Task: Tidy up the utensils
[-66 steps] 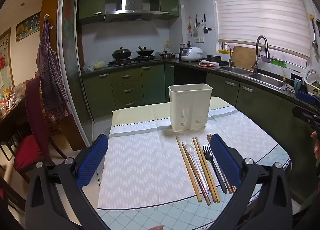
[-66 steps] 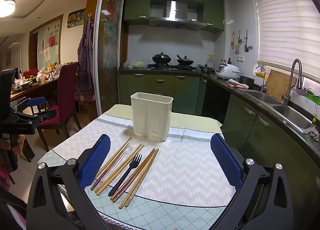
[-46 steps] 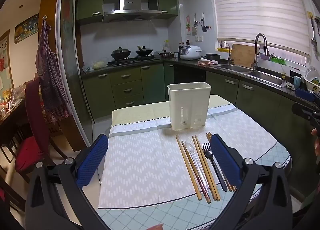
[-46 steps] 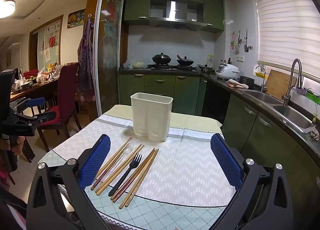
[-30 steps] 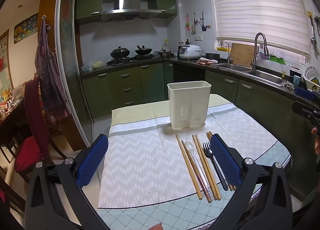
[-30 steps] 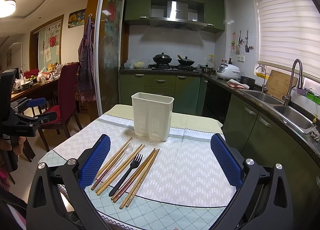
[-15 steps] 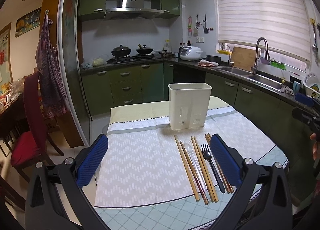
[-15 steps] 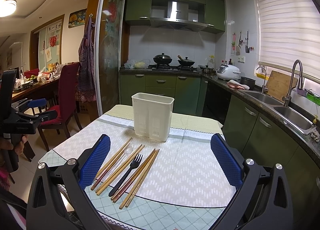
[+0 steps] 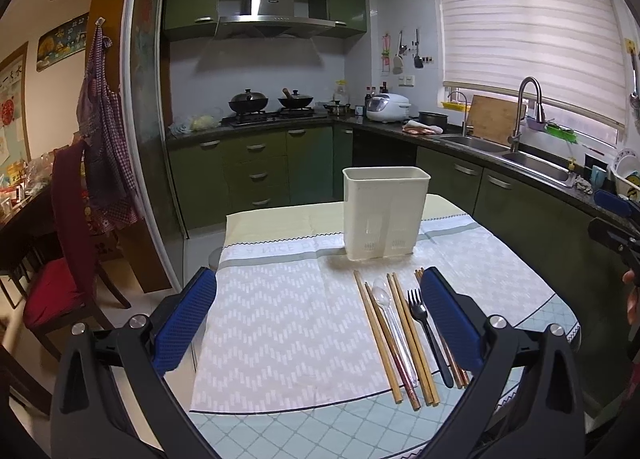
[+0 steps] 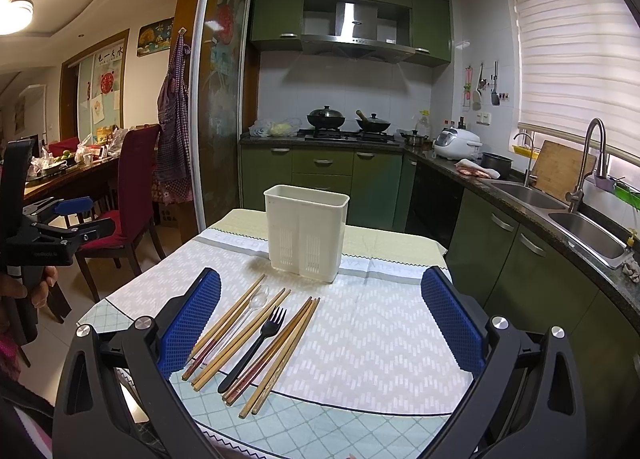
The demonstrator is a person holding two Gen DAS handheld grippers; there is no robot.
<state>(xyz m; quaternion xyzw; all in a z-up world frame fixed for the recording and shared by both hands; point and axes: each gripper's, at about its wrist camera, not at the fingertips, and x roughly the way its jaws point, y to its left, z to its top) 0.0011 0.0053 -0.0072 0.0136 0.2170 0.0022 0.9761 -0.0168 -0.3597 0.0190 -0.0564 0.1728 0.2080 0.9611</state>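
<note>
On the table point(image 9: 532, 311), nothing has yet been sorted. Utensils lie in one loose row on the patterned cloth point(image 9: 280, 319), just near of the cream caddy point(image 9: 385, 213), which stands upright and apart from them: several wooden chopsticks point(image 9: 376, 339), a clear plastic spoon point(image 9: 390, 319) and a black fork point(image 9: 426, 329). Whether the caddy holds anything cannot be told; its interior is hidden.

Left gripper point(image 9: 318, 325): jaws spread wide, holding nothing, raised above the near-left part of the cloth. Its right pad point(image 9: 450, 319) overlaps the rightmost chopsticks in view; contact cannot be confirmed. Right gripper point(image 10: 320, 323): jaws likewise spread wide and empty, poised over the near-right part of the cloth, with the utensil row toward its left pad point(image 10: 188, 325).

Risks, as judged:
- Items lie side by side and touching; a closing jaw may take neighbours along or scatter the row.
- Thin, flat-lying chopsticks may slip from the pads or roll toward the near table edge.
- The light caddy may tip if struck during insertion.
- Dragging may ruck the cloth.
</note>
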